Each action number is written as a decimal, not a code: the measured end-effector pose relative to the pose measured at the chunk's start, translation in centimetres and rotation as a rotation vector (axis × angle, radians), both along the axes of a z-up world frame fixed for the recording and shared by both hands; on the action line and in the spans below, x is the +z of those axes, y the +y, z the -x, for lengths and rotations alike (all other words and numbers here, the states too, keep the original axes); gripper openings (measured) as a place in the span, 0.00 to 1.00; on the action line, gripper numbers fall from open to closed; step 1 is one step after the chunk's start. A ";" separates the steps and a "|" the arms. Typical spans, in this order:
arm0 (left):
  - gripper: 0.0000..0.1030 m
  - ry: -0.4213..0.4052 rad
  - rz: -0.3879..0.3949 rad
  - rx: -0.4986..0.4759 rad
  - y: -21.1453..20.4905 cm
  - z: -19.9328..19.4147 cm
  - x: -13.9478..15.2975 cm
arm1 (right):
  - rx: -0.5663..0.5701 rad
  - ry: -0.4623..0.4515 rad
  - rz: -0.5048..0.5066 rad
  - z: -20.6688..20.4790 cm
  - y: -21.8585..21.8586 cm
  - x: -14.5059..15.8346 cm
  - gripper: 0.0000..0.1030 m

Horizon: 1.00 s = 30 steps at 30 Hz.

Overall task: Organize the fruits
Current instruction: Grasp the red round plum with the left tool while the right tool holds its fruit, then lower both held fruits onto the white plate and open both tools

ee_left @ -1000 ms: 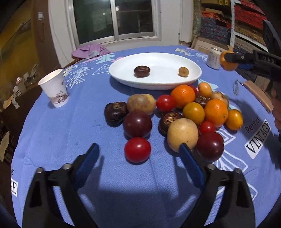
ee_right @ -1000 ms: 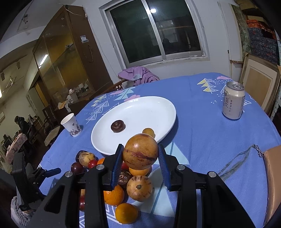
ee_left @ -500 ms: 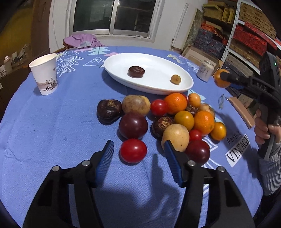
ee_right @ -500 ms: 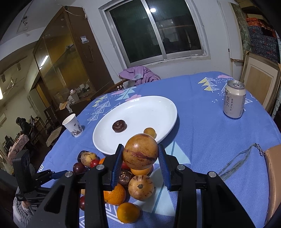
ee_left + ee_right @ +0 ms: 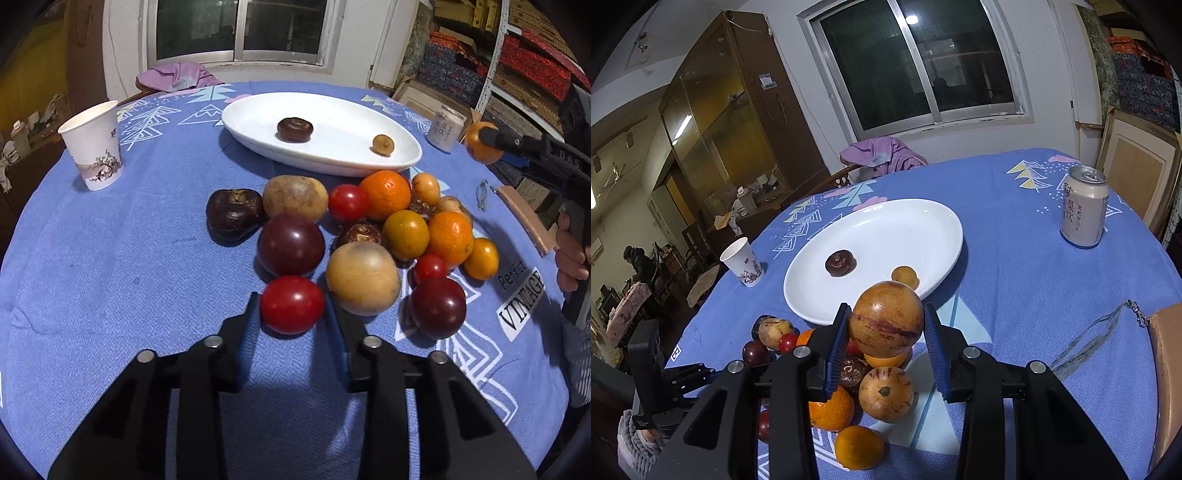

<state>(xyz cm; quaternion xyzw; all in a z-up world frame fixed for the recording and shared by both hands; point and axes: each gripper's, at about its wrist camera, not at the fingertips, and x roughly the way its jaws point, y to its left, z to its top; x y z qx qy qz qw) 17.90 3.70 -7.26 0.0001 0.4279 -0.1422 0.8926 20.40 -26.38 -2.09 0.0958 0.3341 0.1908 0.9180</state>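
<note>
Right tongs (image 5: 886, 325) clamp a striped orange fruit (image 5: 885, 319) above the pile (image 5: 827, 387).
</note>
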 end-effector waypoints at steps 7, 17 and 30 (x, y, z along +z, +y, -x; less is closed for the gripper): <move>0.31 -0.034 -0.013 0.010 -0.2 0.4 0.5 | -0.002 0.000 -0.001 0.1 -0.1 0.0 0.39; 0.31 -0.132 -0.013 0.039 -0.7 -2.2 5.6 | -0.034 -0.027 -0.013 -0.3 -0.7 1.2 0.39; 0.31 -0.056 0.016 0.081 -3.8 -14.8 5.7 | 0.022 0.076 0.154 -11.2 6.0 -0.2 0.39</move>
